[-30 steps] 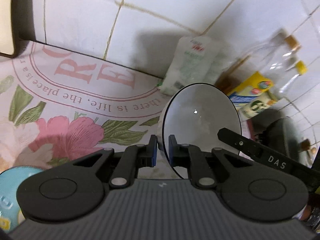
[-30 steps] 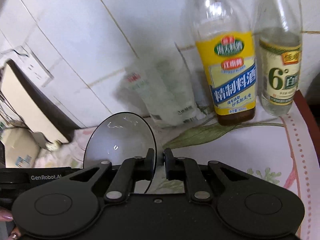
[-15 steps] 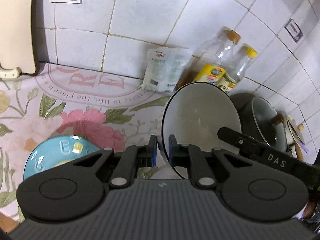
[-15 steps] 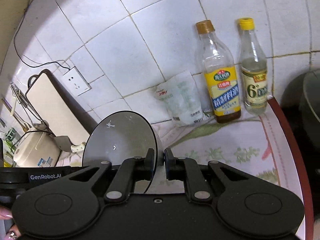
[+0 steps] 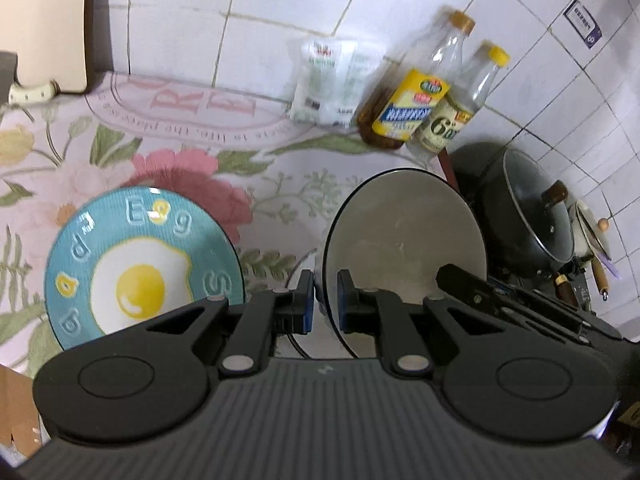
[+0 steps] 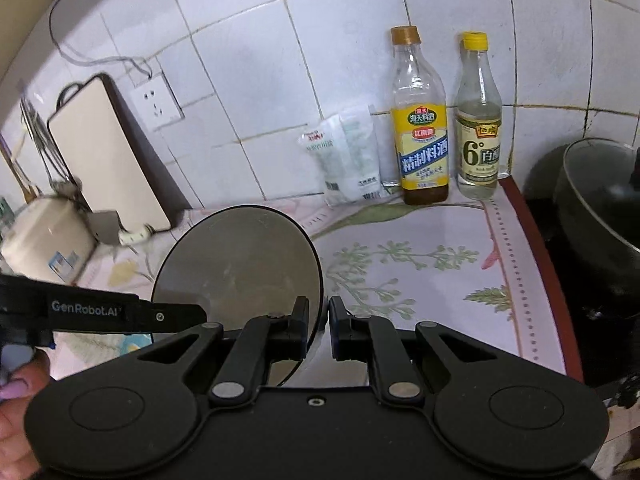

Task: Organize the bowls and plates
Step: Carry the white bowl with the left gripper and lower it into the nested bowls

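A white bowl with a black rim [image 5: 404,240] is held above the floral tablecloth by both grippers. My left gripper [image 5: 322,304] is shut on its left rim. My right gripper [image 6: 319,326] is shut on its right rim; the bowl [image 6: 236,264] shows tilted in the right wrist view. A teal plate with a fried-egg picture [image 5: 140,264] lies flat on the cloth to the left of the bowl. The other gripper's arm crosses each view.
Two bottles [image 6: 424,128] [image 6: 479,120] and a white packet [image 6: 352,160] stand against the tiled wall. A lidded black pot [image 5: 524,216] sits at right. A cutting board [image 6: 108,152] and a rice cooker [image 6: 44,236] stand at left.
Both grippers have pulled back from the wall and risen with the bowl. The teal plate has come fully into the left wrist view.
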### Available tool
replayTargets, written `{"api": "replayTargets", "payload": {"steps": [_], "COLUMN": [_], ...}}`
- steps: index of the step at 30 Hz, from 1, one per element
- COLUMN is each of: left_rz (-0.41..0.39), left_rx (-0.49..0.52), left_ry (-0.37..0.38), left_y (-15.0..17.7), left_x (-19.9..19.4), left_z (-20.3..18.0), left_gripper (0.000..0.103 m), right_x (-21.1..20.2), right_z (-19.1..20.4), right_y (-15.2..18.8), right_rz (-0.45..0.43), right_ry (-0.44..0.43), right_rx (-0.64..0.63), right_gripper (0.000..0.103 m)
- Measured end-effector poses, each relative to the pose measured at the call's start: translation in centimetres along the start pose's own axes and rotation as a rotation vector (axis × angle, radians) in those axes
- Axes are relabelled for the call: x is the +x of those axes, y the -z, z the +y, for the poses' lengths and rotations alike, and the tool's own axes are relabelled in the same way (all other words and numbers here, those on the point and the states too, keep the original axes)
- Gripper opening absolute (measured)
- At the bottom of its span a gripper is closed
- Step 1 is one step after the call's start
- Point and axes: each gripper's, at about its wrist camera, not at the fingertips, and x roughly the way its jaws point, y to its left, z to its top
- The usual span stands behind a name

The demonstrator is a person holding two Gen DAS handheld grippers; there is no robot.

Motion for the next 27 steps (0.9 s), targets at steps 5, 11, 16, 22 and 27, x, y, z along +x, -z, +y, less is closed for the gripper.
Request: {"api": "replayTargets", "payload": {"steps": [5,11,16,22,27], "left_rz": [0.043,0.107,0.131,0.134,0.125], "left_rx": [-0.009,-0.03,-0.029,-0.008,-0.024], "left_ry": [-0.005,0.0,-0.013,-0.062,-0.06], "left_y": [1.1,1.9,2.0,2.2,2.0], "left_x": [1.8,4.3,5.5,6.1,6.4], "left_z": [0.3,1.0,0.9,0.7,1.2], "left_gripper": [0.01,0.01,0.01,0.012,0.014], "right_x": [0.9,2.4,3.5,4.5,4.8], "right_z": [-0.2,0.3,0.5,1.1,1.1], "right_y": [1.7,3.1,3.7,4.4,4.6], "right_rz": [0.012,0.004,0.009,0.013,0.008], "right_ry": [0.04,0.102,0.151,0.186,0.197], "right_rx": [-0.043,-0.124,-0.168,-0.261,-0.306], "right_gripper": [0.014,0.014,0.014,0.014,0.012]}}
